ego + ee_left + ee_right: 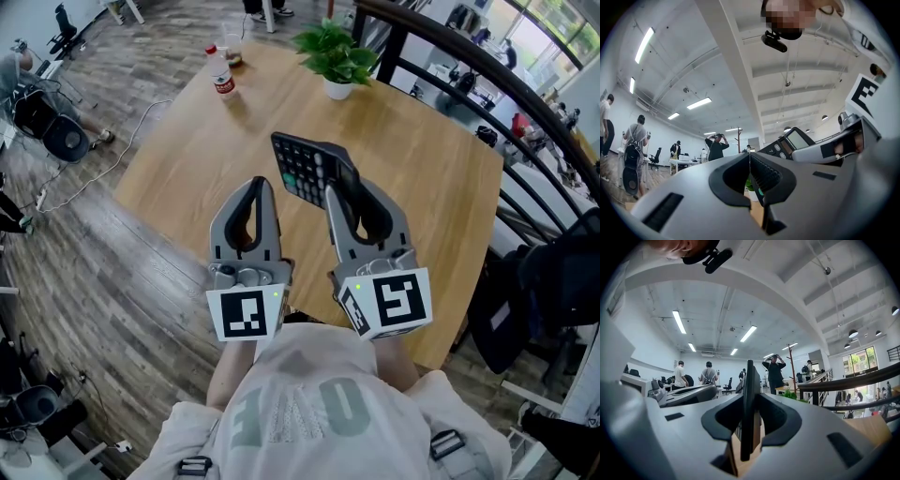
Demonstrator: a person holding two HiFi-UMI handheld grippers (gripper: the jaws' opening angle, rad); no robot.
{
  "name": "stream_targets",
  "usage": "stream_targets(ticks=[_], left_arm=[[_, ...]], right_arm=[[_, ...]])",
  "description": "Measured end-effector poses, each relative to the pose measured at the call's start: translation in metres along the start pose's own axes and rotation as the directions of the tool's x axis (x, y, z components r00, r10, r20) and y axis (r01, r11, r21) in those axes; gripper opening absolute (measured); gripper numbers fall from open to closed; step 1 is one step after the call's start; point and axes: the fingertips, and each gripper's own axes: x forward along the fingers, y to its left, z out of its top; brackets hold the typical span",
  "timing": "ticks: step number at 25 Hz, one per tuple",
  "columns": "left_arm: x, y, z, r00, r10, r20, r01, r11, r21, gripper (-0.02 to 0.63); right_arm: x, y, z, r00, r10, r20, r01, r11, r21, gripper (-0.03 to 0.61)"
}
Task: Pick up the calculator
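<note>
The black calculator point(305, 169) is lifted above the wooden table point(422, 187), tilted on edge. My right gripper point(336, 190) is shut on its near end. In the right gripper view the calculator point(749, 380) stands edge-on, pinched between the two dark pads, with the gripper point(749, 401) pointing level. My left gripper point(255, 184) hovers just left of it, shut with nothing between its fingers. In the left gripper view its jaws point(750, 161) meet in a thin line, and the calculator's screen and keys point(790, 143) show to the right, beside the right gripper's finger point(829, 147).
A potted plant point(336, 58), a plastic bottle point(222, 77) and a cup point(233, 52) stand at the table's far side. A dark curved railing point(525, 103) runs along the right, with a black bag point(553, 281) below it. People stand in the far room point(774, 371).
</note>
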Motion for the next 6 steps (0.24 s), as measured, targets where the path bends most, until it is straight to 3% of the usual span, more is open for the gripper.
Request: stream_targets(ticks=[6], left_arm=[[0.0115, -0.0001, 0.0058, 1.0, -0.005, -0.001, 0.005, 1.0, 0.0, 0.009]], right_arm=[[0.0078, -0.0065, 0.0115, 1.0, 0.007, 0.011, -0.007, 1.0, -0.005, 0.11]])
